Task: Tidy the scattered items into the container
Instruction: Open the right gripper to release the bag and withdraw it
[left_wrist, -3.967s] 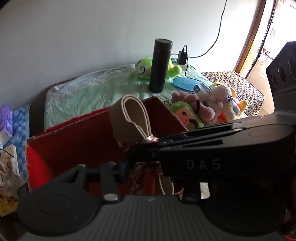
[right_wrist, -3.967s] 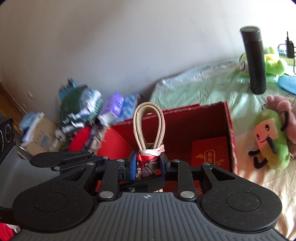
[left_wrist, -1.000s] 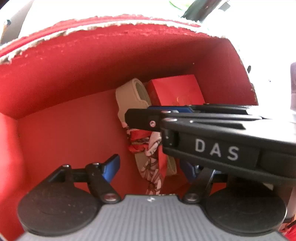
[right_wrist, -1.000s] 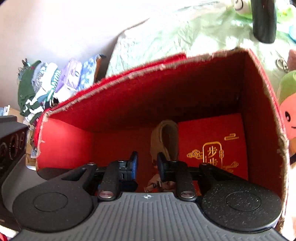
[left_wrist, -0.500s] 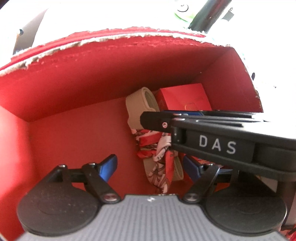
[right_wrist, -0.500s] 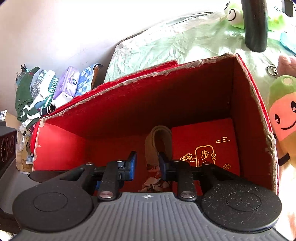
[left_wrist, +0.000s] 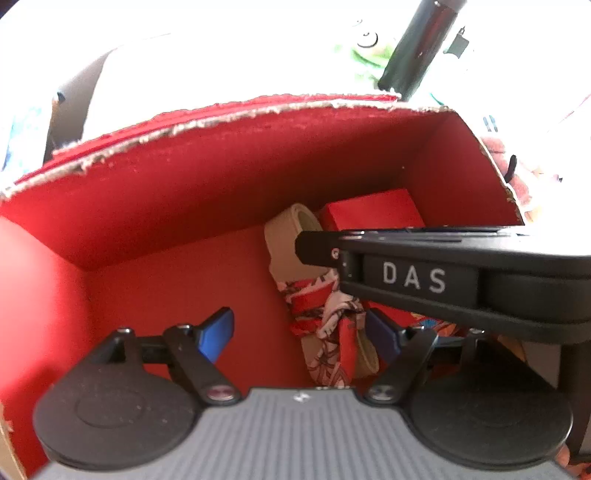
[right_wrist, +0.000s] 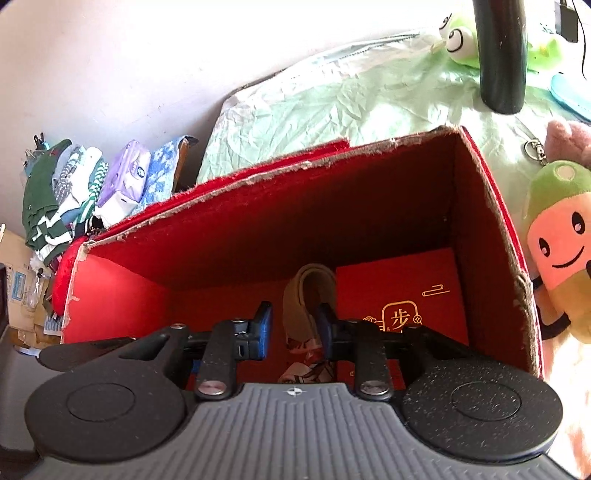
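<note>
Both wrist views look steeply into the red box (left_wrist: 229, 173).

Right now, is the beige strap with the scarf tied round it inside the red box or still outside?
Inside. The beige strap lies on the floor of the red box, beside a smaller red packet.

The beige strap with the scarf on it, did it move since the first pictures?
Yes. The beige strap went down. Earlier it stood above the rim of the red box; now it lies on the box floor, beside the red gift box.
</note>
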